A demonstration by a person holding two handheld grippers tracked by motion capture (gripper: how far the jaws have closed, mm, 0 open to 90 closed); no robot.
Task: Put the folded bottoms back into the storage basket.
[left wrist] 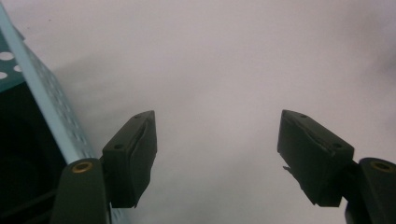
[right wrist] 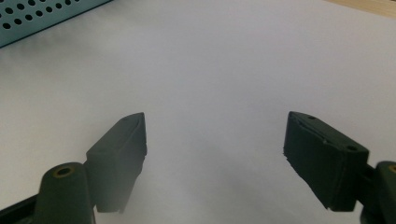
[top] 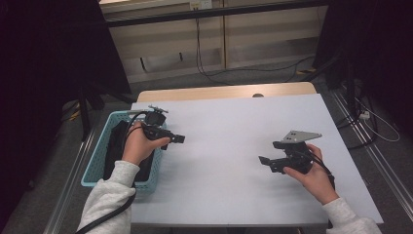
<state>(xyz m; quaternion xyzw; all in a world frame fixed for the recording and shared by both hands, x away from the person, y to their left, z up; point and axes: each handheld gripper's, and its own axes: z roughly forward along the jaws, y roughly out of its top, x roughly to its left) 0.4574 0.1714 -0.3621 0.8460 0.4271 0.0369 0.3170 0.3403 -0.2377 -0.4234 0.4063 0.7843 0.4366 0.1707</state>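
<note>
My left gripper (top: 175,140) is held at the right rim of a teal perforated basket (top: 95,163), pointing right over the white table top (top: 229,146). In the left gripper view its jaws (left wrist: 217,128) stand open with only white surface between them, and the basket's rim (left wrist: 46,98) runs along the left. My right gripper (top: 269,155) hovers near the table's right side and points left. Its jaws (right wrist: 215,128) are open with nothing between them, and the basket's wall (right wrist: 42,18) lies far off at the top left.
Something dark (top: 115,144) lies inside the basket; what it is cannot be told. A wooden strip (top: 224,91) borders the far edge of the white top. Cables (top: 209,73) trail on the floor behind the table.
</note>
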